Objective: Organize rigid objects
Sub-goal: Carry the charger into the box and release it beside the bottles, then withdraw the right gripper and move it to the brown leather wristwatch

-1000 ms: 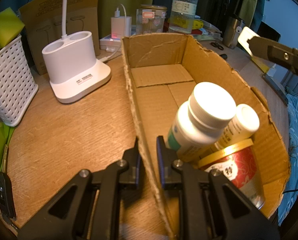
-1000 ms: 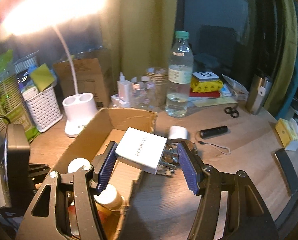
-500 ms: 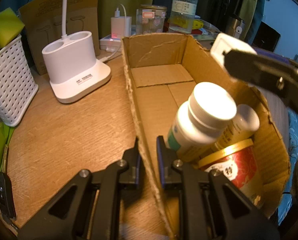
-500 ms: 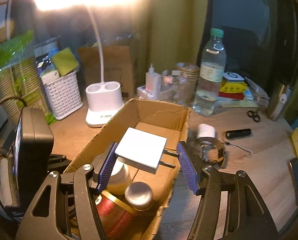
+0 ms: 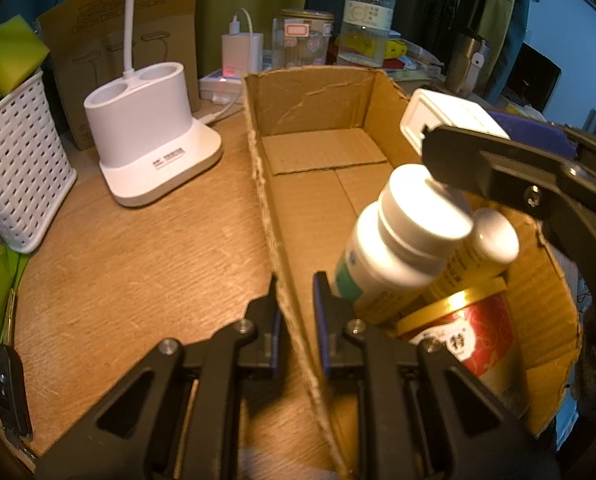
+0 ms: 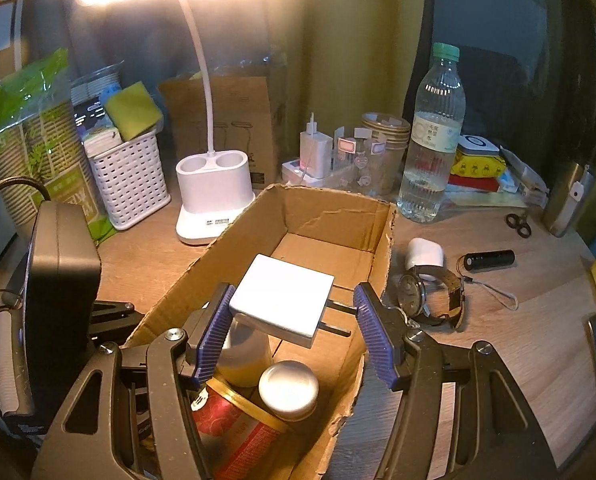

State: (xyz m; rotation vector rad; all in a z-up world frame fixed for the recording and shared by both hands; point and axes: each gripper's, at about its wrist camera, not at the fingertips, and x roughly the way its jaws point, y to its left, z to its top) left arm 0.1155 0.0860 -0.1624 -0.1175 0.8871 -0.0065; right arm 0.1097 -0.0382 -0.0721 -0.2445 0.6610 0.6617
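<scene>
An open cardboard box (image 5: 313, 104) (image 6: 333, 212) lies on the wooden desk. Its near end holds a white bottle (image 5: 401, 240), a smaller yellow bottle (image 5: 485, 248) and a red tin with a gold rim (image 5: 465, 332) (image 6: 234, 428). My left gripper (image 5: 296, 304) is shut on the box's left wall. My right gripper (image 6: 292, 328) is shut on a white charger (image 6: 284, 296), prongs pointing right, and holds it above the box over the bottles. The charger also shows in the left wrist view (image 5: 445, 120).
A white lamp base (image 5: 150, 148) (image 6: 214, 196) and a white basket (image 5: 14, 164) stand left of the box. Right of it lie a wristwatch (image 6: 429, 296), a white case (image 6: 423, 256), a black torch (image 6: 489, 260) and scissors (image 6: 517, 224). A water bottle (image 6: 431, 136) stands behind.
My right gripper has carried the white charger leftward from beside the box to above its inside. My left gripper has stayed clamped on the box wall.
</scene>
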